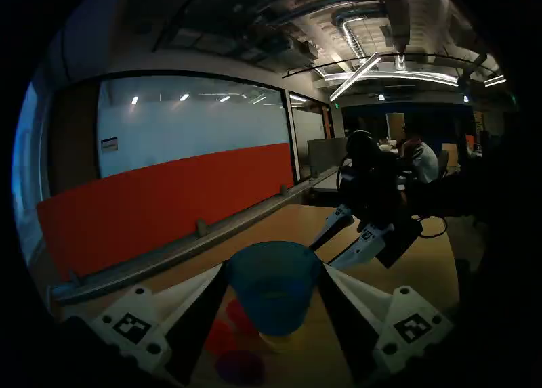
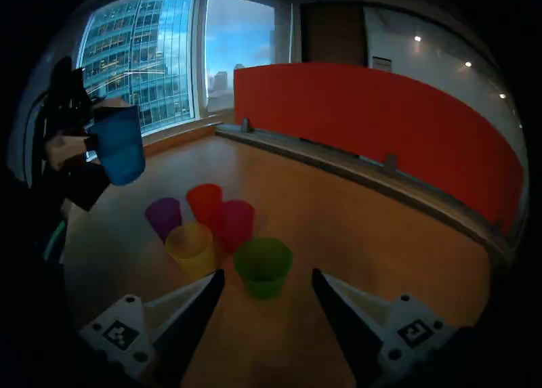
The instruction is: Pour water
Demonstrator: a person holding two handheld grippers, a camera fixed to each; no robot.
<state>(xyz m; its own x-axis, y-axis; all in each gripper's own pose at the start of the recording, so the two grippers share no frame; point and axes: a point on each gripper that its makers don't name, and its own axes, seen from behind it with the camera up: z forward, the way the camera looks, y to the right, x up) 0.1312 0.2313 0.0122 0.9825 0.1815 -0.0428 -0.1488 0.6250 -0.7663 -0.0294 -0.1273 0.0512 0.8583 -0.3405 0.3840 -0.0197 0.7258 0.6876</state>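
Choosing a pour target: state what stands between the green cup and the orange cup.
In the right gripper view, the pink cup stands between the green cup and the orange cup.

pretty dim overall | daylight comes in thru the windows [image 2: 169, 56], slightly blown out | ceiling strip lights [image 1: 356, 76] glare | fisheye bends the edges hard | worktop [image 2: 379, 252] has soft sheen, weak shadows | far room murky
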